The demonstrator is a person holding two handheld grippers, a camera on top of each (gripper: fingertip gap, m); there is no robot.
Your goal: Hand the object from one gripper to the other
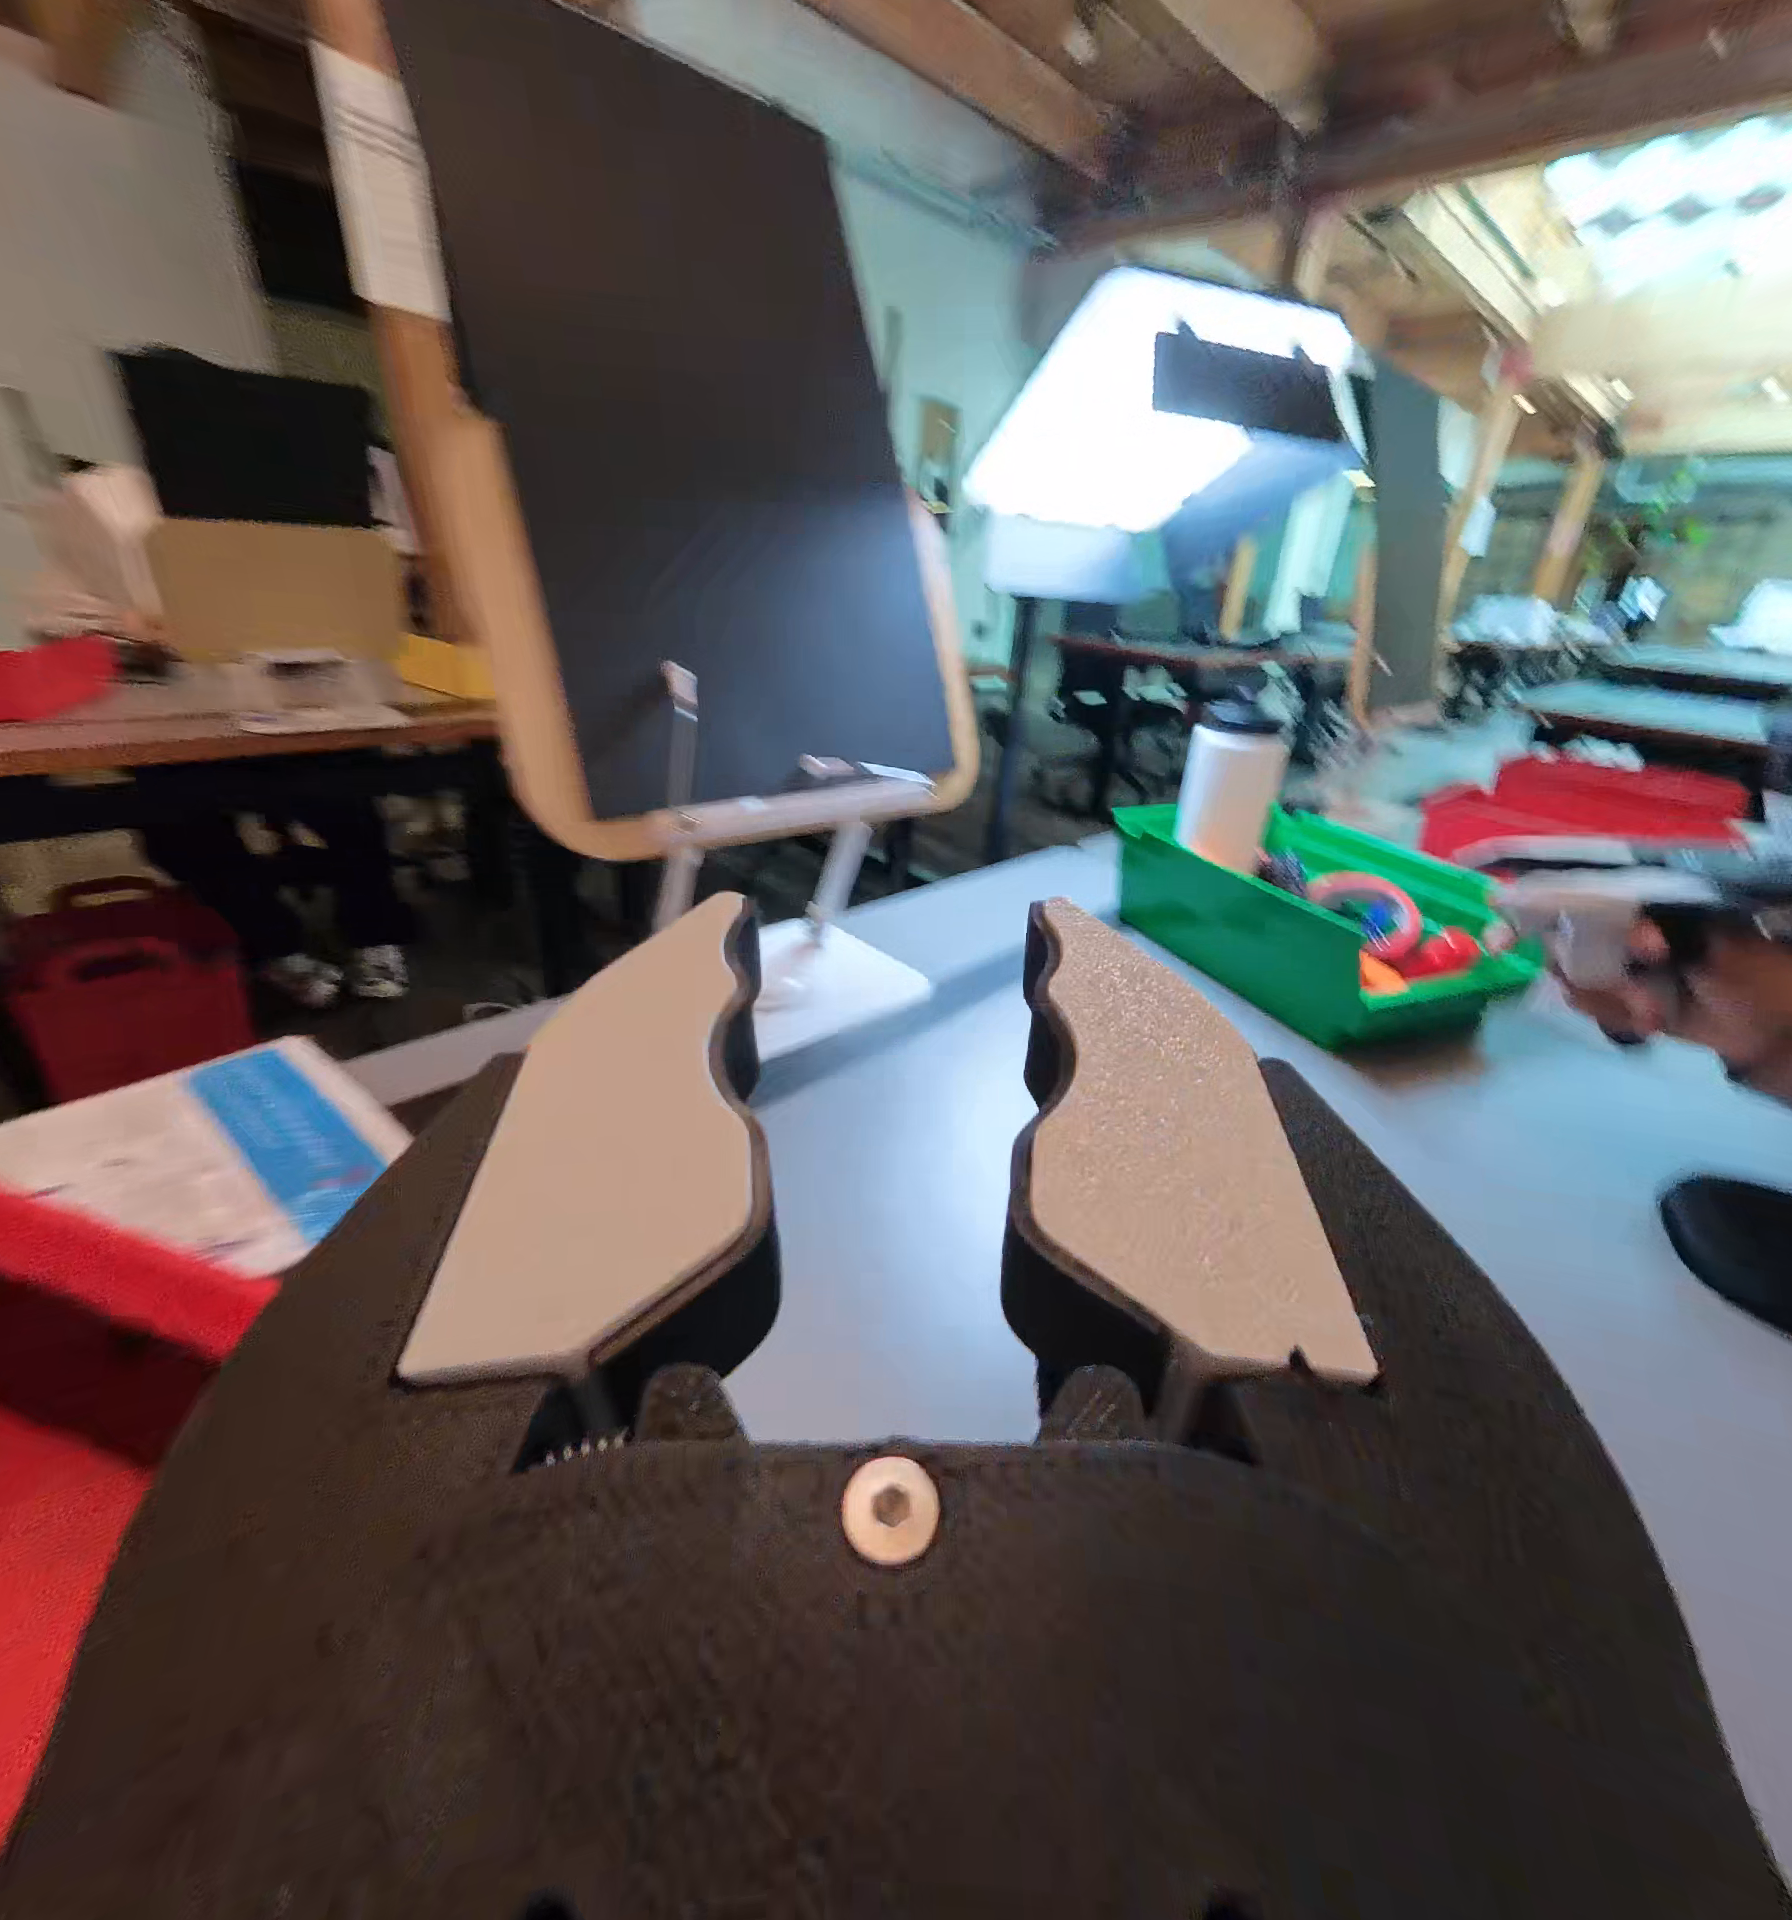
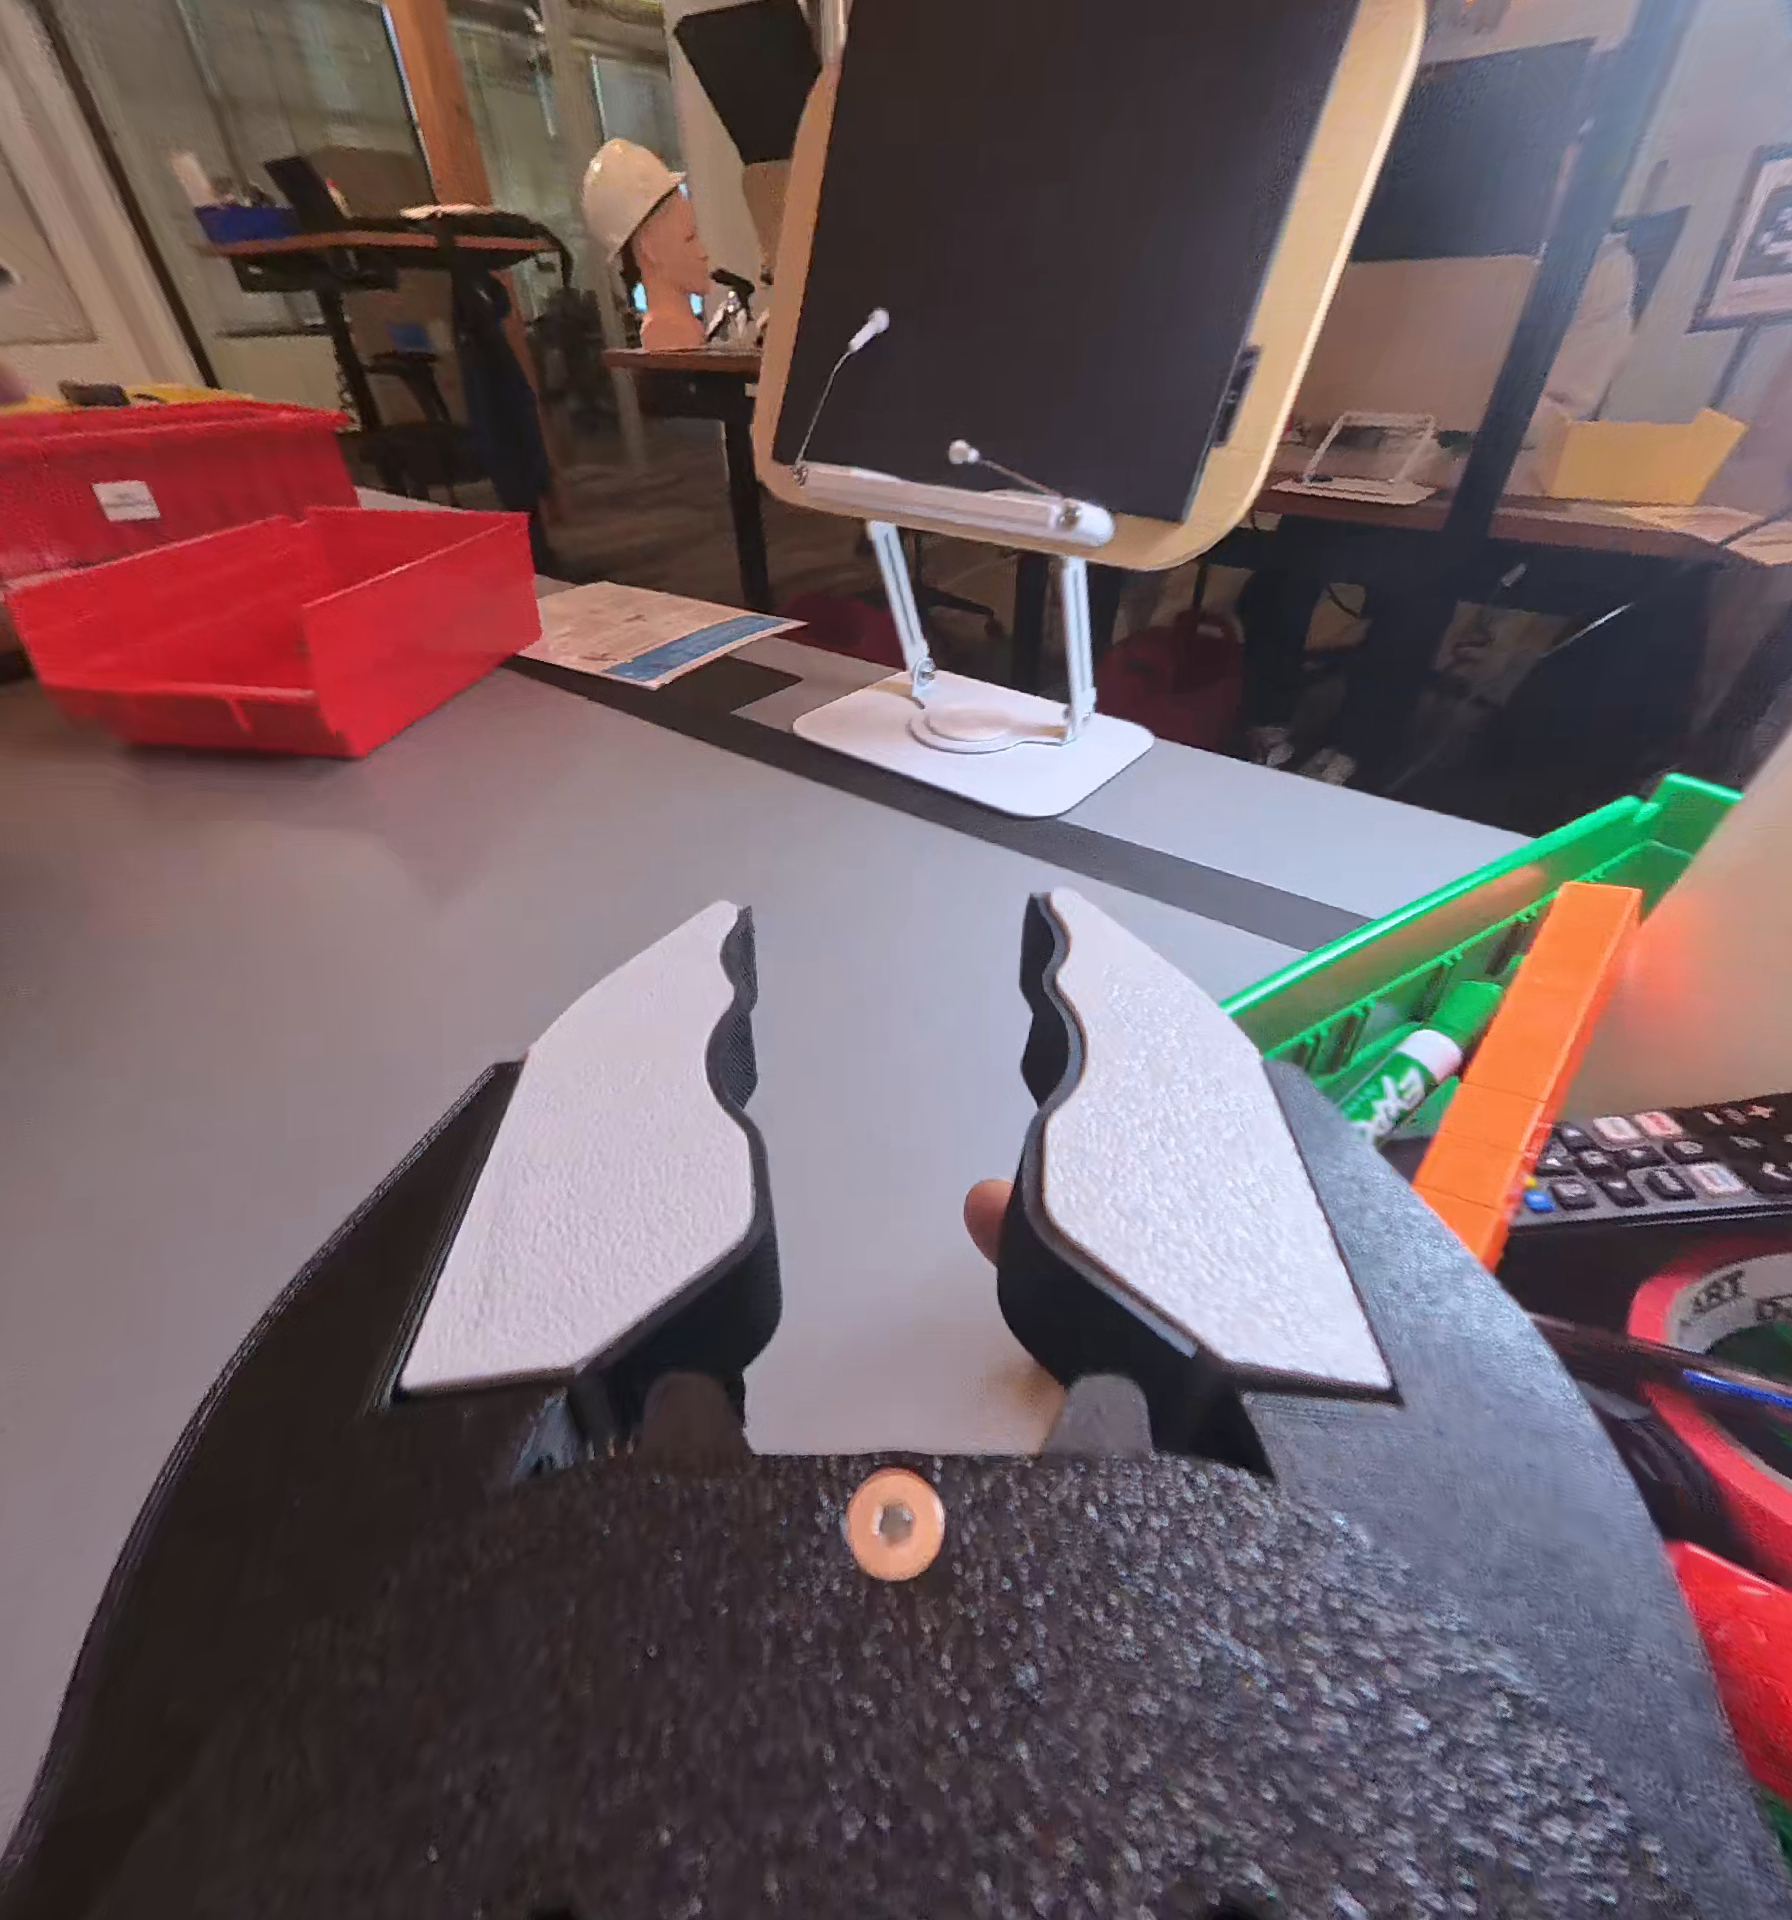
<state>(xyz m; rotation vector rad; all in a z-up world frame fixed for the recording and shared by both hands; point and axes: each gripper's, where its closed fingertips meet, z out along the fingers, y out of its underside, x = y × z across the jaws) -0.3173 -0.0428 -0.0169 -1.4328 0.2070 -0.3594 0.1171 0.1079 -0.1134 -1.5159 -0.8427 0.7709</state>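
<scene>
Grey-padded left gripper (image 1: 890, 914) and right gripper (image 2: 887, 909): agape, empty.

The left tool (image 1: 890, 925) is hanging over the grey table (image 1: 975, 1195) with its jaws standing apart and holding nothing. A green plastic bin (image 1: 1245, 935) of small colourful items is sitting near the far edge, a white bottle (image 1: 1230, 795) standing in it.
</scene>
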